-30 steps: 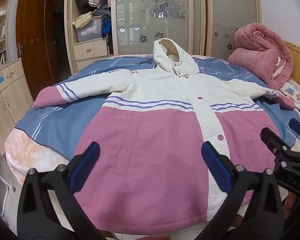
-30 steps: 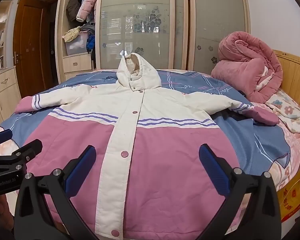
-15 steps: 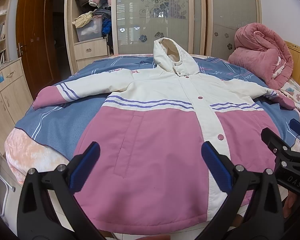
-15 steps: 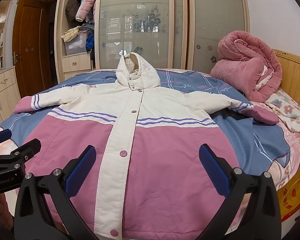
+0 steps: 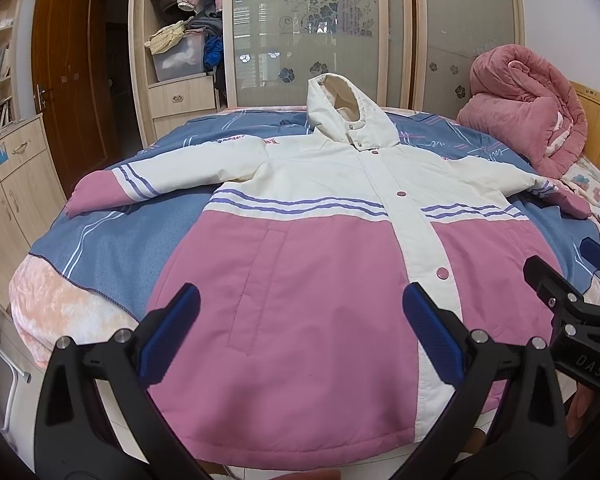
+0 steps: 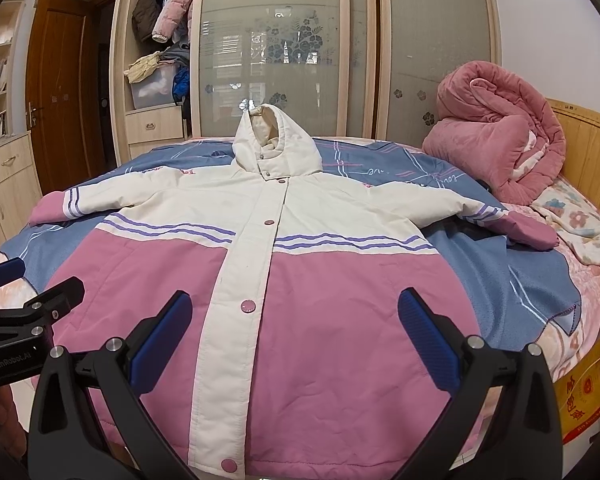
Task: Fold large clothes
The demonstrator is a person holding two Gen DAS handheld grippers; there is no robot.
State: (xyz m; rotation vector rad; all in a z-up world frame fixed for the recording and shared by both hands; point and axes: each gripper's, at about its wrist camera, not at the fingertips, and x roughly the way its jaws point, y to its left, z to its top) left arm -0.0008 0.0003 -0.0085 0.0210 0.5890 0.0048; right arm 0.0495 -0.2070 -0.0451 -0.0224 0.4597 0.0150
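Note:
A large pink and cream hooded jacket [image 5: 316,264] lies flat, front up and snapped shut, on the bed, with both sleeves spread out; it also shows in the right wrist view [image 6: 300,280]. My left gripper [image 5: 300,312] is open and empty above the jacket's left hem area. My right gripper [image 6: 292,312] is open and empty above the lower hem near the snap placket. Each gripper shows at the edge of the other's view: the right one [image 5: 580,292] and the left one [image 6: 24,304].
The bed has a blue blanket [image 5: 100,236]. A rolled pink quilt [image 6: 500,148] sits at the back right by the wooden headboard [image 6: 588,148]. A wardrobe [image 5: 320,32] stands behind, cabinets [image 5: 12,184] at the left. A cardboard box [image 6: 588,392] is at the bed's right.
Both grippers have drifted very slightly; the jacket has not moved and both grippers stay open.

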